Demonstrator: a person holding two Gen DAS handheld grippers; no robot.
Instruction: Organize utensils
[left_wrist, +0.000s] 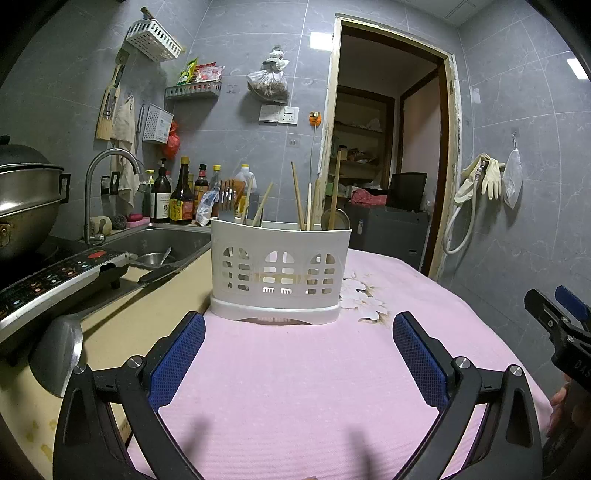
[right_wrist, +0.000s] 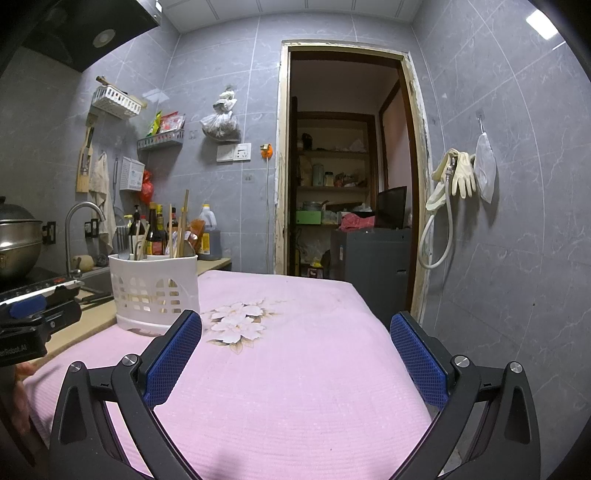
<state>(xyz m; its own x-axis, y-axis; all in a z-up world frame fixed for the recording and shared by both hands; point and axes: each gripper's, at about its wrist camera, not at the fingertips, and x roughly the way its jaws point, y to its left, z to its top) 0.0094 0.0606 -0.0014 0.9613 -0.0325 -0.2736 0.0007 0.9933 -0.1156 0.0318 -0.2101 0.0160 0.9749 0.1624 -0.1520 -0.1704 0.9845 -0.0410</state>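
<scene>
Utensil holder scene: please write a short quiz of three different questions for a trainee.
1. True or false: the left hand-held gripper holds a fork.
2. Which colour is the cloth under the utensil holder? A) green B) pink C) white
3. Fill the gap: the chopsticks stand ___ the holder.

Key: 1 false, both the left and the right hand-held gripper are open and empty. 2 B. 3 inside.
</scene>
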